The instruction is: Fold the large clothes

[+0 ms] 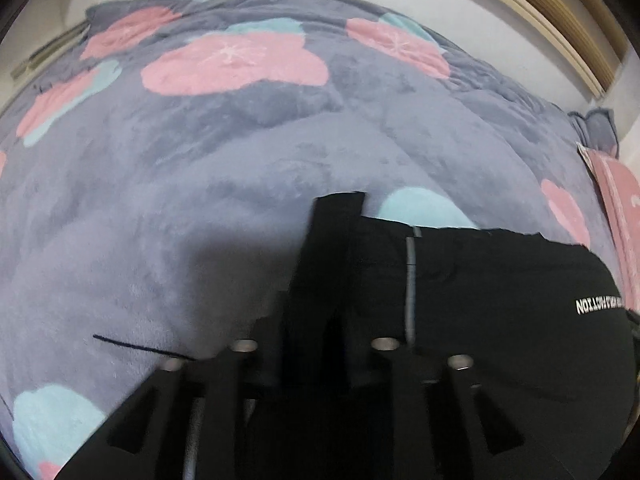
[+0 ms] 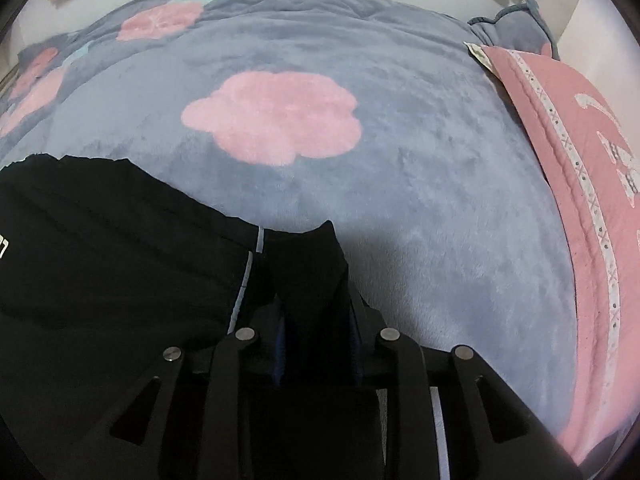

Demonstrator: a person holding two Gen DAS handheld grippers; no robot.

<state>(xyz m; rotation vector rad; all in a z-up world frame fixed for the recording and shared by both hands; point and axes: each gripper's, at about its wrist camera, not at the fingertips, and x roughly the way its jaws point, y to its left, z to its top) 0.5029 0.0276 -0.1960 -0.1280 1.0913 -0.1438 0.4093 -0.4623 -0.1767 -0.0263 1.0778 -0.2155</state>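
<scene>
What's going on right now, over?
Left gripper and right gripper both shut on black garment. Garment lifted at its edge over grey flowered blanket. Pink pillow off right, nothing blocking.

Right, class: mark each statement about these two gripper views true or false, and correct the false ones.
1. The black garment lies on a grey blanket with pink and teal flowers. True.
2. The garment has white lettering. True.
3. The left gripper is wide open, away from any cloth. False: it is shut on a black garment edge.
4. The pillow beside the blanket is green. False: it is pink with white trim.
5. The right gripper pinches black fabric between its fingers. True.
</scene>
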